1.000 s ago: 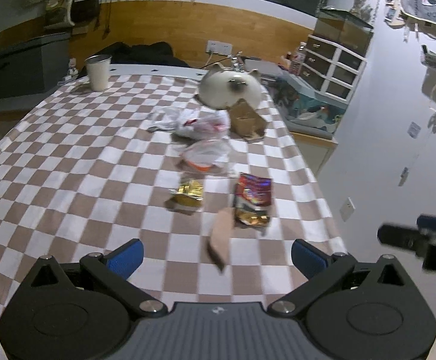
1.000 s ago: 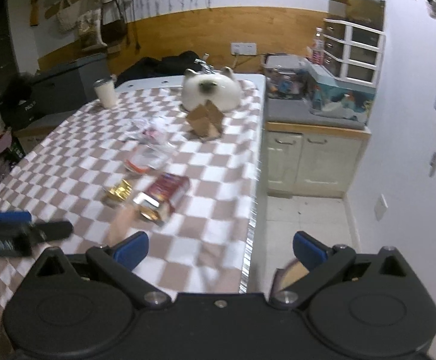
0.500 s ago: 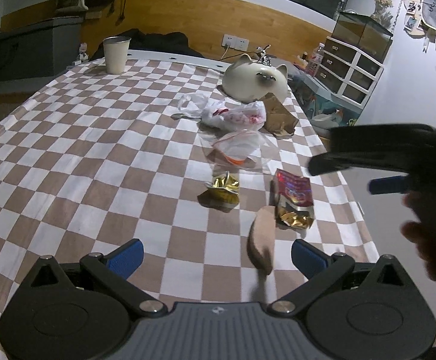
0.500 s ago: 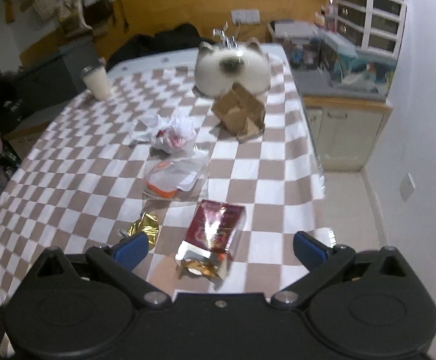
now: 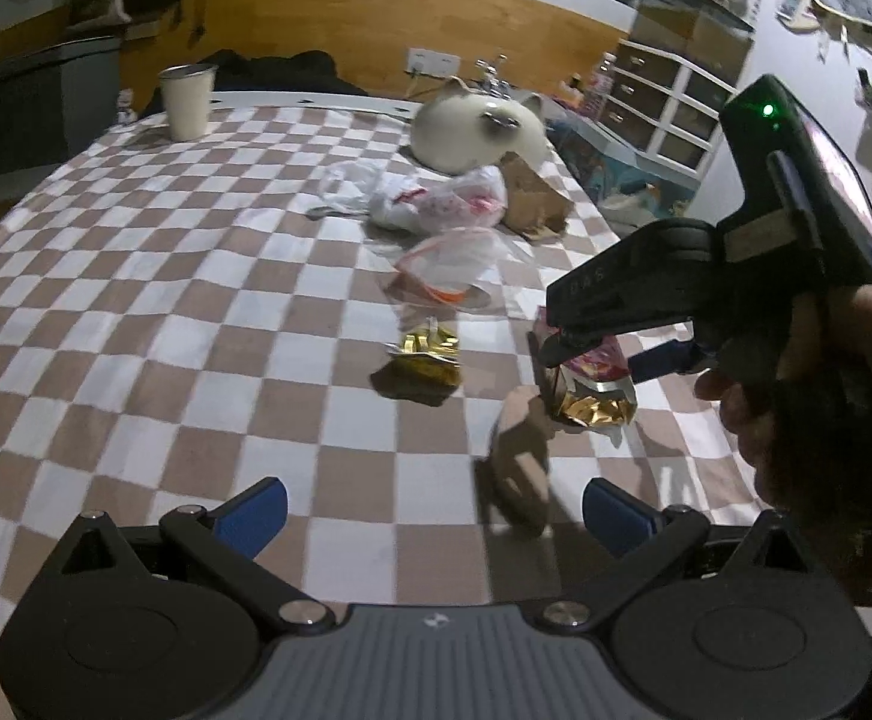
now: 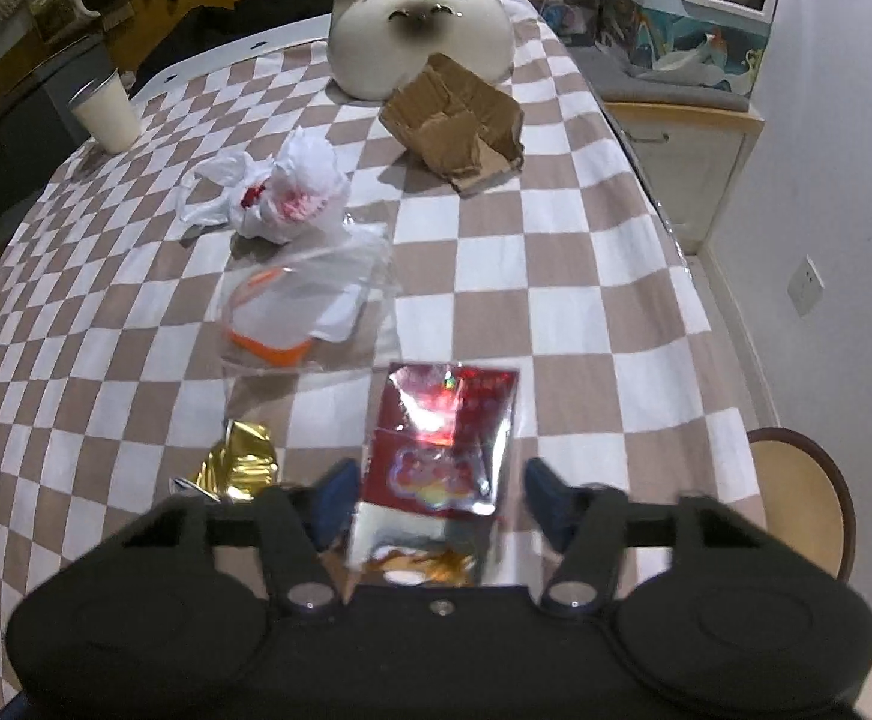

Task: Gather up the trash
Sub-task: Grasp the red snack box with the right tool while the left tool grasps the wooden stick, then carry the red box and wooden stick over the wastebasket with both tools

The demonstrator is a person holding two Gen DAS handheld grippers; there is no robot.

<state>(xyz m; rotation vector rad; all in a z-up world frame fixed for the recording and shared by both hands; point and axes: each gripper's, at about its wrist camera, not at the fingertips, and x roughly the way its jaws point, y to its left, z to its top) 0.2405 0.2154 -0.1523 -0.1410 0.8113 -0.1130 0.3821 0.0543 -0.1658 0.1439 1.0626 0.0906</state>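
R gripper [image 6: 436, 495]: over the near table edge, jaws straddling the red foil snack packet [image 6: 445, 438]; jaws have just been closing, packet between them, gaps show on both sides of it, so not pinching.
R hand [image 5: 820, 396]: wraps the gripper handle, seen at right of left wrist view; green light lit on the unit.
L gripper [image 5: 432, 507]: blue pads spread wide, nothing between them, low over the tablecloth [image 5: 135, 276] near the front edge.
Red packet: flat on the cloth, torn gold end toward the near edge, near the table's right side.
Tan piece [image 5: 520, 462]: brownish, blurred, just beside the packet's torn end; cannot tell what it is.
Gold wrapper [image 6: 237, 465]: crumpled, just left of the red packet, apart from it.
Clear zip bag [image 6: 306, 306]: orange strip, behind the packet, mid-table.
White plastic bag [image 6: 282, 192]: bunched, red print, further back, left of centre.
Torn cardboard [image 6: 454, 120]: crumpled, propped in front of the cat pot, touching or nearly so.
Cat-face ceramic pot [image 6: 417, 24]: far end, w/ a metal piece on top.
Cup [image 6: 105, 111]: white, upright, far left corner.
Stool [image 6: 802, 498]: round seat, on the floor right of the table.
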